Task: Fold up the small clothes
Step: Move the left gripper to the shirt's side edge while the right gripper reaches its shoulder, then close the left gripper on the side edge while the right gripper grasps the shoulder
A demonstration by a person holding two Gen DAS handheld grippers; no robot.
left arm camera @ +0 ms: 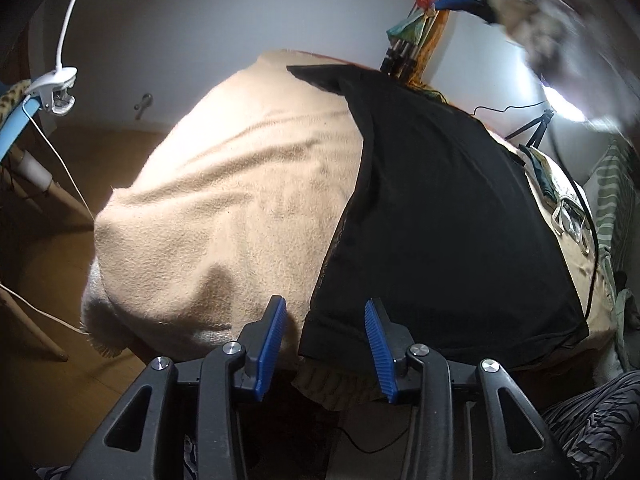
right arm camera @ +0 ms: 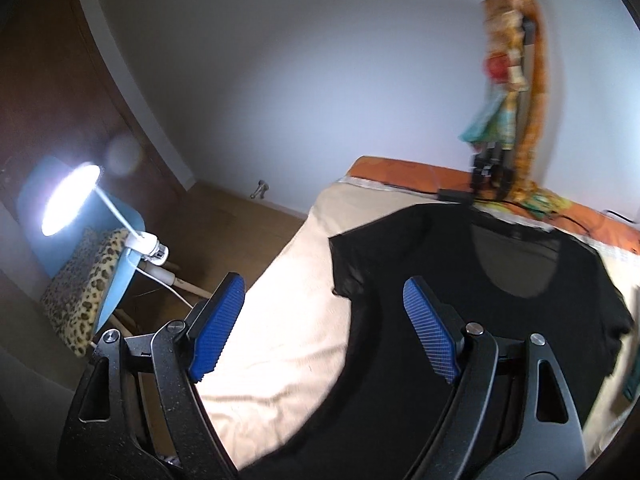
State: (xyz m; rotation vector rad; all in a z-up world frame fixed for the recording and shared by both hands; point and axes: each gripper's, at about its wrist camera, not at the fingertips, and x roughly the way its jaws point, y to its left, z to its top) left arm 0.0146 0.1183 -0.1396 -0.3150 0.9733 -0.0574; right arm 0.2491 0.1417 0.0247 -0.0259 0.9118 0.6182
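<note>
Black tee (left arm camera: 440,220) lies flat on bed blanket (left arm camera: 224,208), ready to fold. Left gripper (left arm camera: 325,340) hovers wide by hem corner; right gripper (right arm camera: 324,328) wide, empty, above sleeve.

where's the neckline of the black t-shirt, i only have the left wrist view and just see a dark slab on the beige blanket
Observer: In the right wrist view the round neckline lies at the far end of the black t-shirt, toward the orange strip of bedding.
Operator: sleeves spread out
Observer: The short sleeve on the lamp side lies flat on the beige blanket.
Operator: right gripper holding anything
Observer: No, the right gripper is open, above the shirt's lamp-side edge.
</note>
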